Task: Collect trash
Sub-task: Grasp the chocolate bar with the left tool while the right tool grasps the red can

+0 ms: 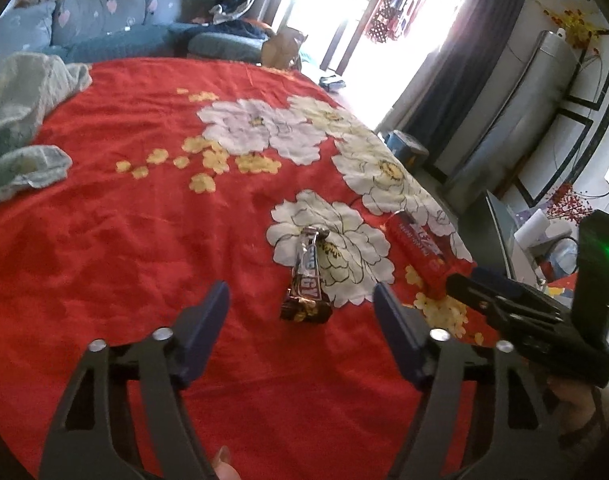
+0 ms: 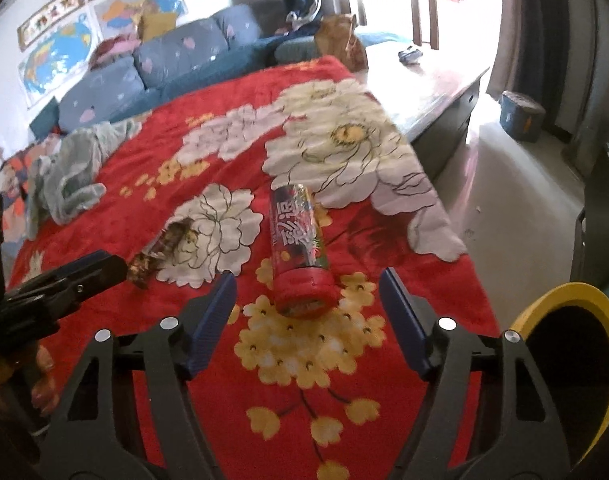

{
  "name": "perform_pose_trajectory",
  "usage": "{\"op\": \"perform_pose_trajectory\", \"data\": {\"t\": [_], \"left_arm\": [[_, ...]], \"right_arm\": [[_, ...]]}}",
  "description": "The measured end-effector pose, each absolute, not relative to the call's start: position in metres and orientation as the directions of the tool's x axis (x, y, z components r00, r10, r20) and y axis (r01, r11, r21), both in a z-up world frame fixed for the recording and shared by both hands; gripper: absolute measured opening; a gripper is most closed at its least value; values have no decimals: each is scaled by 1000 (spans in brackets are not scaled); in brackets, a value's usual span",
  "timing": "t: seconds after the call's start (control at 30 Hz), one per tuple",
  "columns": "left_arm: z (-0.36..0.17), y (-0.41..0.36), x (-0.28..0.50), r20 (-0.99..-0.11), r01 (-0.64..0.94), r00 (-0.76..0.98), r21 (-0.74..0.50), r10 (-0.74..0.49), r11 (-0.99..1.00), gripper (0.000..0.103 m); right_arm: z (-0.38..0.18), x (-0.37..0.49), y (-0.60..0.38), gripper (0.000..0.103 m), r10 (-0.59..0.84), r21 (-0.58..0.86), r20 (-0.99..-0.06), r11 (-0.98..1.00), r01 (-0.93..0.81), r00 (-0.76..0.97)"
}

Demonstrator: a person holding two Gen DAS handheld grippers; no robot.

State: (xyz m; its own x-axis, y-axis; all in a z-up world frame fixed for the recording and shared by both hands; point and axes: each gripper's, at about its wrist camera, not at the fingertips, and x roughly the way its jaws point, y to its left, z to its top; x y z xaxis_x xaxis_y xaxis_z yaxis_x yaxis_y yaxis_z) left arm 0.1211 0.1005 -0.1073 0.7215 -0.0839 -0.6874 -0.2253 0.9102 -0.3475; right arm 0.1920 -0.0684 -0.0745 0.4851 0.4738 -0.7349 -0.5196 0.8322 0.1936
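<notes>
Low in the centre of both frames, a brown crinkled candy-bar wrapper (image 1: 307, 280) and a red cylindrical snack can (image 2: 298, 250) are lying on the red floral bedspread (image 1: 144, 220). Left gripper (image 1: 302, 308) and right gripper (image 2: 308, 296) are gaping, released, each framing one item.

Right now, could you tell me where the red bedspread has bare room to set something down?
The widest free patch lies between the crumpled green cloth and the candy bar wrapper, ahead of the left gripper. It is crowded on the right: wrapper, red can and right gripper sit close by the bed's edge.
</notes>
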Motion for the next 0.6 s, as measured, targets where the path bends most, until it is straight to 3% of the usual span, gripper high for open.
{"op": "perform_pose_trajectory", "data": {"t": [0.27,0.4,0.47,0.6], "left_arm": [[-123,100,136,-706,-210,696,-376,-132,903,48],[-128,97,143,-707,-198,692,-382,-147,902,36],[-130,96,144,-711,-197,688,-376,-146,905,25],[-131,94,144,-711,-192,689,-366,-140,911,23]], "right_arm": [[-90,208,-47,54,459,191,-763,833,-519,455],[-96,212,-44,33,440,188,-766,851,-491,469],[-96,210,-47,31,449,199,-756,851,-486,476],[-93,206,-57,28,474,234,-730,851,-471,493]]}}
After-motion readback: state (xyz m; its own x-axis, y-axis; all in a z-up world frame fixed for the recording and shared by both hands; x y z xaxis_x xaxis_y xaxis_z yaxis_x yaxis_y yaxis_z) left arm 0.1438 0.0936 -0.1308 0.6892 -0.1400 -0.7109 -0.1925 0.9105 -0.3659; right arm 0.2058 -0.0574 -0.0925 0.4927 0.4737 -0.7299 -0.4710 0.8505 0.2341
